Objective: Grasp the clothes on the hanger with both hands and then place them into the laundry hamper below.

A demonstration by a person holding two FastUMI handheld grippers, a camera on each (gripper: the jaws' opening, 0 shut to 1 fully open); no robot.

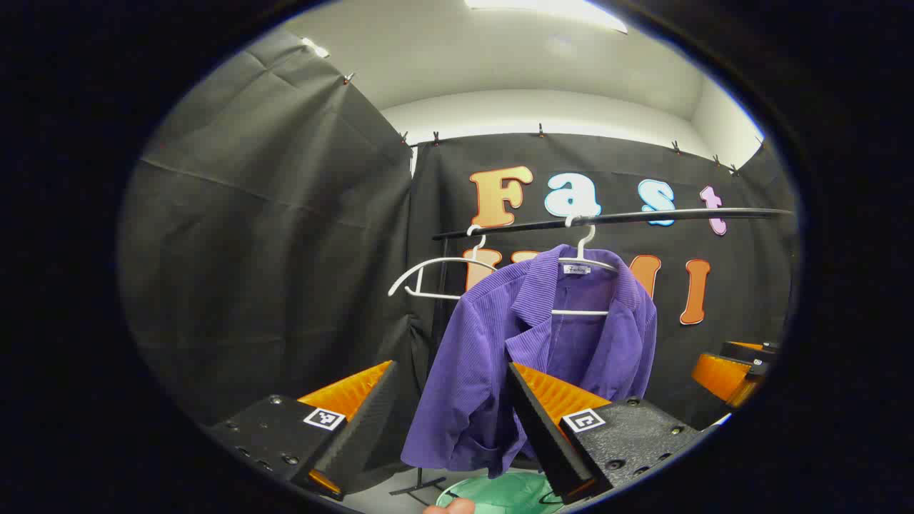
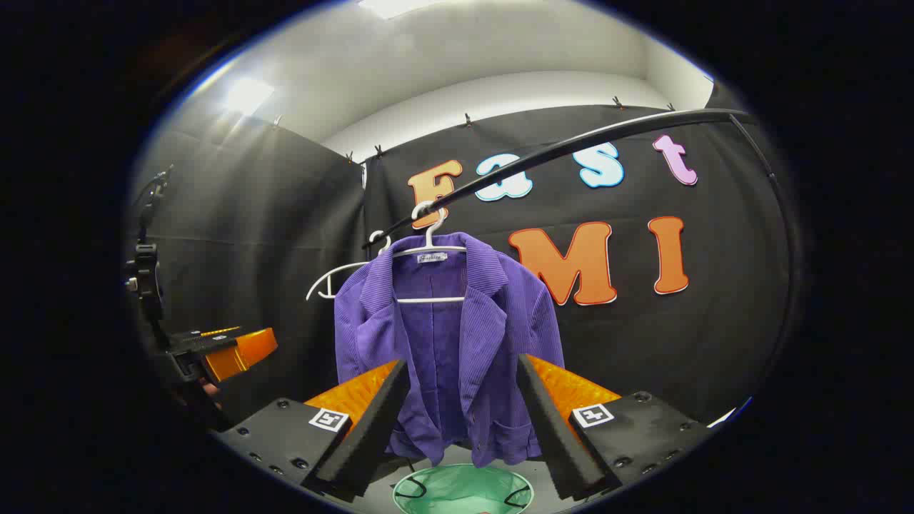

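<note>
Purple jacket [image 2: 446, 343] hangs lengthwise down from a white hanger [image 2: 430, 246] on the rail [image 2: 571, 150], beyond both grippers' spread, empty fingers [image 1: 543, 421], above the green hamper [image 2: 463, 489].

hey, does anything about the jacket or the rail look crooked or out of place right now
Mostly fine. The purple jacket hangs open on its white hanger from the black rail, above the green hamper. One oddity: the empty white hanger beside it is turned sideways, not lined up with the jacket's.
</note>
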